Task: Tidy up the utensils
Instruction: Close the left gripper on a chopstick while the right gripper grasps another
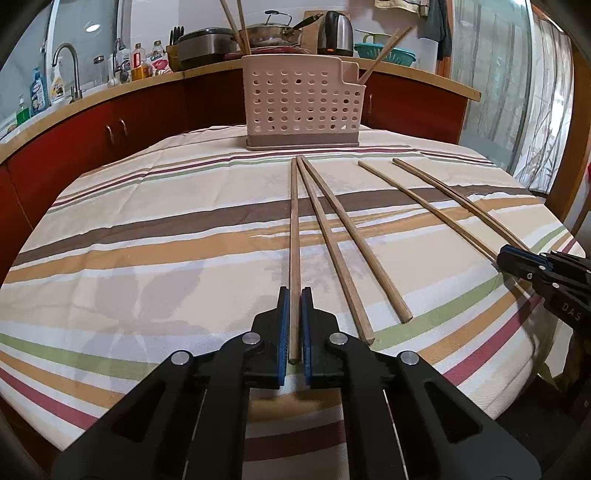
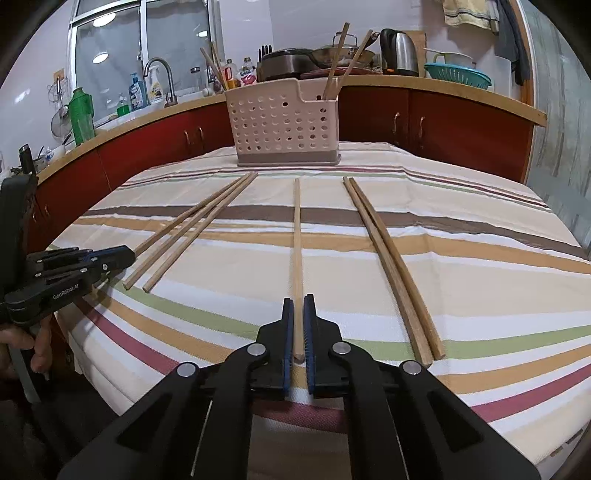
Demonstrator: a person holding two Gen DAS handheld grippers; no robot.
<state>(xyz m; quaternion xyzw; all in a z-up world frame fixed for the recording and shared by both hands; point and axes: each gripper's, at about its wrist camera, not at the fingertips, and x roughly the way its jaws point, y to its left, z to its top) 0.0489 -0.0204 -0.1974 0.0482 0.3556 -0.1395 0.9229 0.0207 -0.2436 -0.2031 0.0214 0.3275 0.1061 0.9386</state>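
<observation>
Several wooden chopsticks lie lengthwise on the striped tablecloth (image 1: 147,229). My left gripper (image 1: 294,291) is shut on the near end of the leftmost chopstick (image 1: 294,221), which rests on the cloth; two more chopsticks (image 1: 332,236) fan out beside it. My right gripper (image 2: 298,301) is shut on the near end of a pale chopstick (image 2: 297,240) that also lies flat. A darker pair of chopsticks (image 2: 391,266) lies to its right. Each gripper shows in the other's view: the right gripper (image 1: 504,258) and the left gripper (image 2: 127,254). A pink perforated utensil holder (image 1: 301,107) (image 2: 282,122) stands at the table's far edge with chopsticks upright in it.
Behind the table runs a counter with red cabinets (image 2: 436,125), a sink tap (image 1: 70,62), bottles, a kettle (image 1: 336,33), pans and a teal colander (image 2: 458,75). A person's hand (image 2: 26,347) holds the left gripper's handle. The table's near edge drops off just under both grippers.
</observation>
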